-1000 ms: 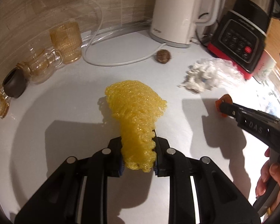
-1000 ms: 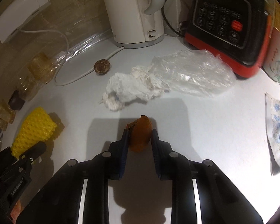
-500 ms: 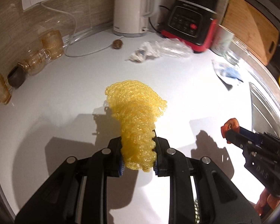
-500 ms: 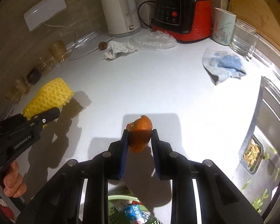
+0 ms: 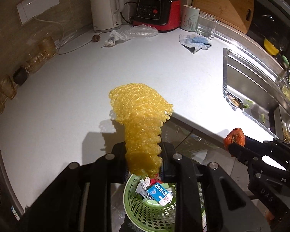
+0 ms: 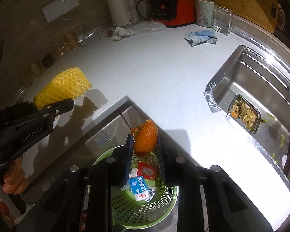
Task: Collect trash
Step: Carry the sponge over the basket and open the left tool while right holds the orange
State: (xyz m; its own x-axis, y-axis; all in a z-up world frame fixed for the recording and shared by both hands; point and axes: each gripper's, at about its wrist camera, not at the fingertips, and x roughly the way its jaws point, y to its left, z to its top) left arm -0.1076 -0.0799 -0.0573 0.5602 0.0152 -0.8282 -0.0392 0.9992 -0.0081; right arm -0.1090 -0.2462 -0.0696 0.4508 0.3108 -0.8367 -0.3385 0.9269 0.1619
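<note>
Left wrist view: the left gripper (image 5: 143,152) is clamped narrowly on a yellow foam net (image 5: 141,123), which sticks out past the front edge of the white bench (image 5: 67,89). Below it on the floor stands a green basket (image 5: 145,210) holding a blue and white carton (image 5: 159,193). At the right, the right gripper (image 5: 232,141) grips an orange peel (image 5: 234,135). A crumpled tissue (image 5: 112,39) and a clear plastic bag (image 5: 141,31) lie at the bench's back edge by the kettle (image 5: 106,7)

Right wrist view: the right gripper (image 6: 144,145), nearly closed, pinches the orange peel (image 6: 145,140) above the green basket (image 6: 125,208), off the bench corner. The left gripper (image 6: 61,104) holds the foam net (image 6: 65,88) over the bench's left part. A blue cloth (image 6: 201,36) lies near the sink (image 6: 261,81)
</note>
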